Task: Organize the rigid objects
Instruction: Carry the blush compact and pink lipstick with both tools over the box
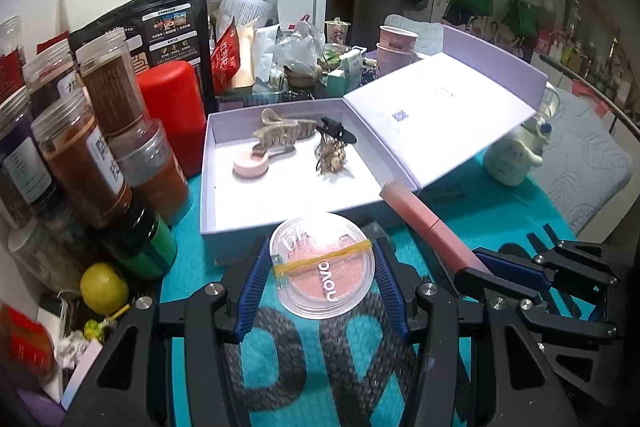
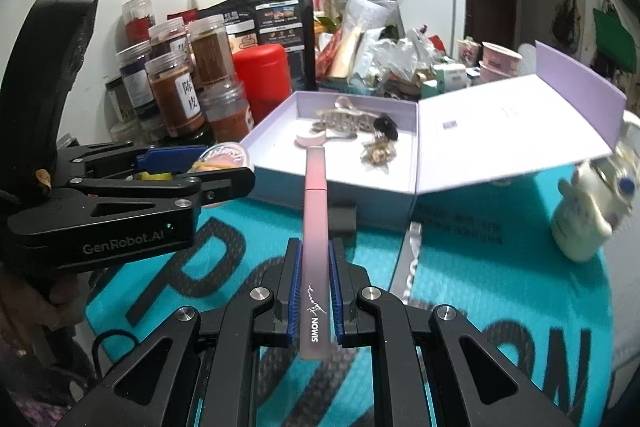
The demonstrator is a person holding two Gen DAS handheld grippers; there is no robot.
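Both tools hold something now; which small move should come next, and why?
Probably carry the left tool forward over the open lilac cardboard box and lower the round clear blush compact onto its bare white floor. The compact is gripped just short of the box's near wall; the right tool holds the pink tube.

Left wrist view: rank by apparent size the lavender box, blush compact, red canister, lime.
1. lavender box
2. red canister
3. blush compact, though held nearest the camera, so it's inflated; close to the canister
4. lime
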